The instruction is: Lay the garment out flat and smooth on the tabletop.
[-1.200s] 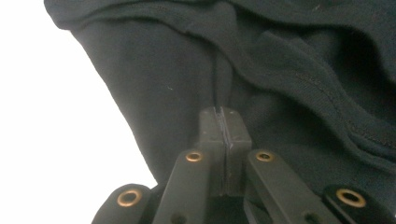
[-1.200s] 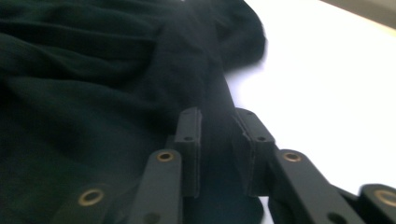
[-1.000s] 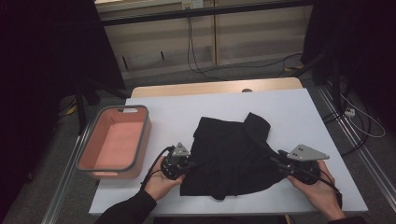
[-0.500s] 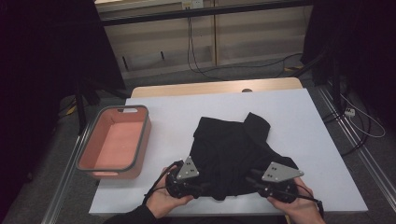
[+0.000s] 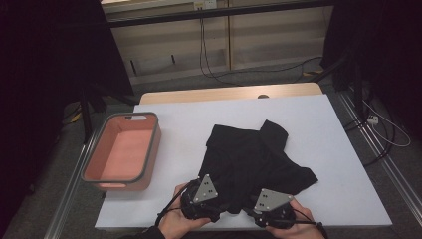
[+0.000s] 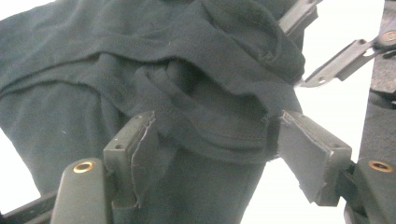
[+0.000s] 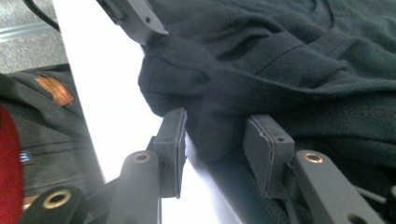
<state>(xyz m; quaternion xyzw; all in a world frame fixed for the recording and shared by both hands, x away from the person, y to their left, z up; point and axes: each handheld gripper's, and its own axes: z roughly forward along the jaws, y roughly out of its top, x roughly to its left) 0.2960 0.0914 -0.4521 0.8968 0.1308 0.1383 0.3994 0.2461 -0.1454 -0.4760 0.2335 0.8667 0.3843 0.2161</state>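
Note:
A black garment (image 5: 254, 157) lies crumpled on the white table (image 5: 333, 129), reaching to the near edge. Both grippers sit close together at its near hem. My left gripper (image 5: 211, 211) is open, its jaws set wide on either side of a thick bunched fold of the garment (image 6: 210, 116). My right gripper (image 5: 254, 215) is also open, with a narrower gap. A hump of the hem (image 7: 217, 126) fills that gap and touches both pads. A hand holds each gripper from below.
An empty pink tub (image 5: 122, 152) with a grey rim stands at the table's left side. The table's near edge runs just under the grippers. Bare white table lies to the right of and behind the garment. Cables trail on the floor beyond.
Both grippers have left the garment's left and right sides, come to its near hem, and drawn closer together. The cloth is bunched between them.

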